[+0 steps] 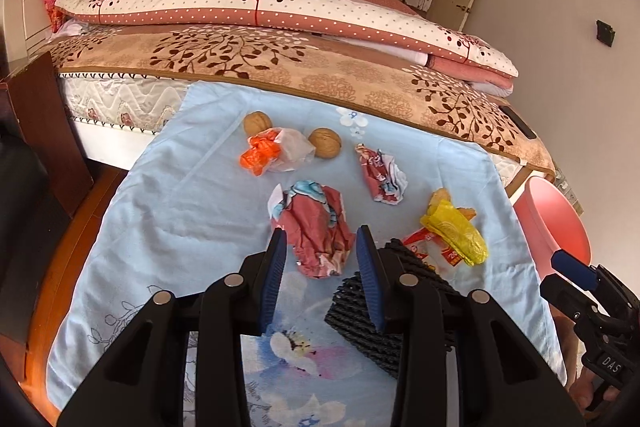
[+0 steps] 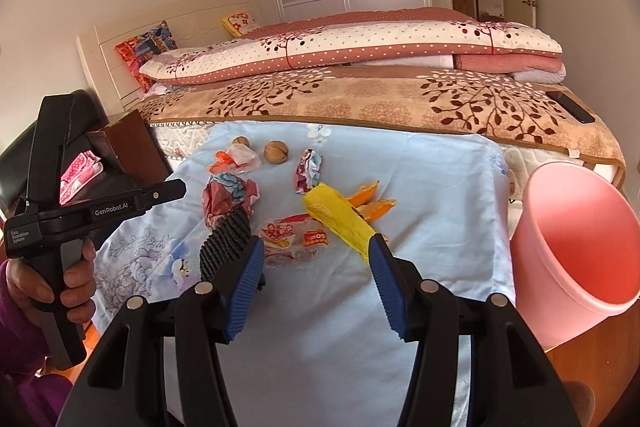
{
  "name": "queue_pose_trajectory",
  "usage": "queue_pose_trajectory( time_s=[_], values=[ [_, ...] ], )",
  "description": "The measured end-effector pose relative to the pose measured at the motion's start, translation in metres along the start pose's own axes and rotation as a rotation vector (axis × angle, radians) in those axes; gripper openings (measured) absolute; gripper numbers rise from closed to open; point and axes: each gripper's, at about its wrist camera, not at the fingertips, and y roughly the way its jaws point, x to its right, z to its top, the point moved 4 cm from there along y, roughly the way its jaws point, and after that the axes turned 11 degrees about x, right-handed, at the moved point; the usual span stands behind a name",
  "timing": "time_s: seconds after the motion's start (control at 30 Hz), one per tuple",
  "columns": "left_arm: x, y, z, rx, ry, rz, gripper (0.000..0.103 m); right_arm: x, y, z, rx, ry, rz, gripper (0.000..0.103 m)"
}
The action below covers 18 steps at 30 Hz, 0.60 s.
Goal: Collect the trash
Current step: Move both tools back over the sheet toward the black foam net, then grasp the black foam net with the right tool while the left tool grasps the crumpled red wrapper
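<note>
My left gripper (image 1: 322, 247) hangs released over the crumpled red wrapper (image 1: 316, 227); only my right gripper (image 2: 316, 259), also released, shows the pink bin's (image 2: 576, 247) mouth.

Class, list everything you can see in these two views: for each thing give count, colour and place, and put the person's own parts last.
Walnuts: two, brown, far side of cloth.
Crumpled paper wads: two, red-patterned, mid cloth.
Orange-and-white plastic wrapper: one, between the walnuts.
Yellow plastic wrapper: one, right part of cloth.
Orange peel pieces: orange, beside the yellow wrapper.
Clear printed packet: one, red print, near cloth centre.
Black ribbed block: one, near side.
Light blue floral cloth: one, under everything.
Pink plastic bin: one, right of cloth.
Bed with patterned quilts: one, behind.
Left hand-held gripper: black, blue pads, open.
Right hand-held gripper: same, open.
</note>
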Motion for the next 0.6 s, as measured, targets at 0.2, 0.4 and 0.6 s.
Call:
queue_pose_trajectory(
  time_s=[0.2, 0.4, 0.6],
  values=[
    [-0.023, 0.007, -0.005, -0.032, -0.054, 0.009, 0.036, -0.029, 0.03, -0.007, -0.087, -0.033, 0.088, 0.054],
    [-0.025, 0.025, -0.007, -0.073, -0.082, -0.012, 0.036, -0.043, 0.054, -0.02, -0.17, -0.054, 0.118, 0.054],
    [-0.022, 0.048, -0.009, -0.112, -0.105, -0.008, 0.036, -0.047, 0.069, -0.026, -0.223, -0.039, 0.14, 0.054]
  ],
)
